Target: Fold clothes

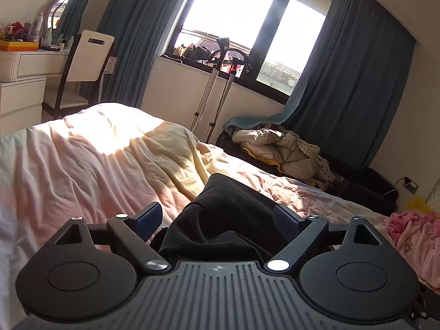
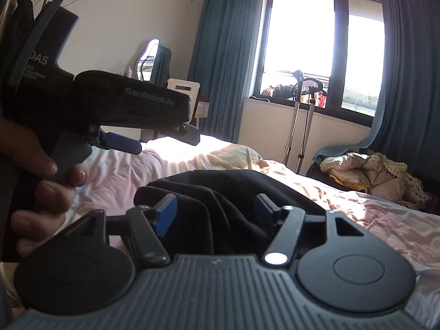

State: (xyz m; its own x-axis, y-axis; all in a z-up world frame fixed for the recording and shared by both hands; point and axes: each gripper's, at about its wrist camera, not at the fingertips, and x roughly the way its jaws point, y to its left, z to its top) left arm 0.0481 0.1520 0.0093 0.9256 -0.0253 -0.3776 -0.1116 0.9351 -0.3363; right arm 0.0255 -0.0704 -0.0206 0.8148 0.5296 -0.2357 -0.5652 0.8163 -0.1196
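In the left wrist view, a dressing table (image 1: 24,63) and a white chair (image 1: 88,57) fill the upper left of the frame, and a rumpled pink bedsheet (image 1: 82,165) spreads across the left and middle. At lower centre the black garment (image 1: 228,220) lies bunched on the bed, running between the spread fingers of the left gripper (image 1: 220,217), which is released and grips nothing. At the right edge sits a pink cloth (image 1: 412,228).

In the right wrist view, the person's left hand (image 2: 35,170) holds the other tool at the left of the frame. At lower centre the right gripper (image 2: 214,209) is likewise released, its fingers straddling the garment's folds. A puffy jacket (image 2: 365,173) lies at the right.

Judging by the creases, no neat fold exists yet; most of the folding seems left to do.
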